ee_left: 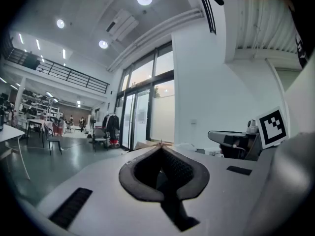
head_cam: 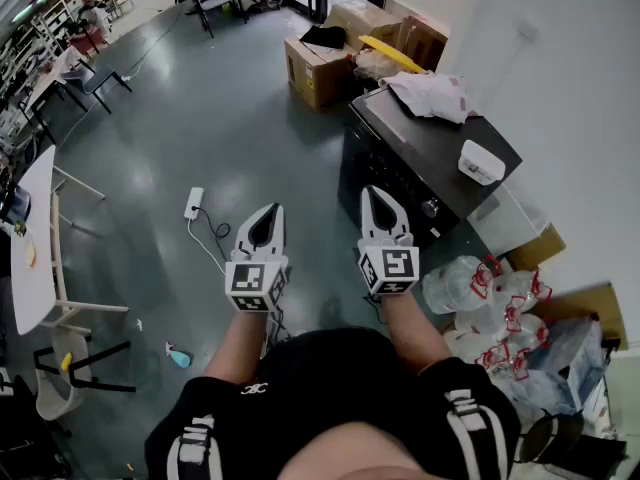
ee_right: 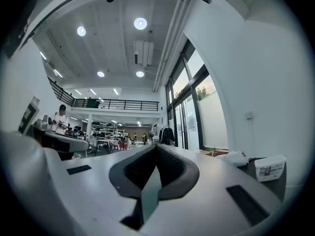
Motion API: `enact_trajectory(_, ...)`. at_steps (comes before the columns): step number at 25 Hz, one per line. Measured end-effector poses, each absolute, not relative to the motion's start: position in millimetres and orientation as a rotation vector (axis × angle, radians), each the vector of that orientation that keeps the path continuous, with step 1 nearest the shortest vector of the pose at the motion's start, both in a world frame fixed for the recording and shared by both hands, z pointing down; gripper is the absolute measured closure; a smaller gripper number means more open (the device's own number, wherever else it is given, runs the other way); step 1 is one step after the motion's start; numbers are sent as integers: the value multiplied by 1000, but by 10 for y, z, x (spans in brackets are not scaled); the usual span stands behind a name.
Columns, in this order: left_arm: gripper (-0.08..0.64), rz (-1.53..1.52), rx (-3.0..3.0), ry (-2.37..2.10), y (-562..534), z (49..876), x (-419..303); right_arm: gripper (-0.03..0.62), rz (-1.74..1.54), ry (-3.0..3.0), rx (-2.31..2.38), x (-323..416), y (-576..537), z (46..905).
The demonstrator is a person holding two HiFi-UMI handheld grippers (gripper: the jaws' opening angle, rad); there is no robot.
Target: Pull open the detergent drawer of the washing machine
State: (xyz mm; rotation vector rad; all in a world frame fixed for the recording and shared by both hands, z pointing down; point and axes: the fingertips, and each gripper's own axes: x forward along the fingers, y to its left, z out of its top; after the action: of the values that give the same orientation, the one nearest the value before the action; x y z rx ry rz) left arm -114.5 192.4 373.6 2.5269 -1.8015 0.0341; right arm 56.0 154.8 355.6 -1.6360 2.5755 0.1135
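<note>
Both forearms reach forward from the body, side by side, in the lower middle of the head view. The left claw (head_cam: 270, 211) and the right claw (head_cam: 376, 194) point about level, each with its jaws closed together on nothing. The black washing machine (head_cam: 440, 153) stands at the upper right, near the right claw. Its detergent drawer is too small to make out.

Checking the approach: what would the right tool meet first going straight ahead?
Likely nothing close: the right tool aims into the open hall, with the washing machine off to its right; depth unclear.
</note>
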Motion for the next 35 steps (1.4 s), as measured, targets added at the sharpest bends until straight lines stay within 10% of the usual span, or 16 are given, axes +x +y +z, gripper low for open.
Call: enact_trajectory(35, 557, 44, 2639, -1672, 2089, 3861, -1643, 591, 155, 2504, -1775, 89, 1881, 3698)
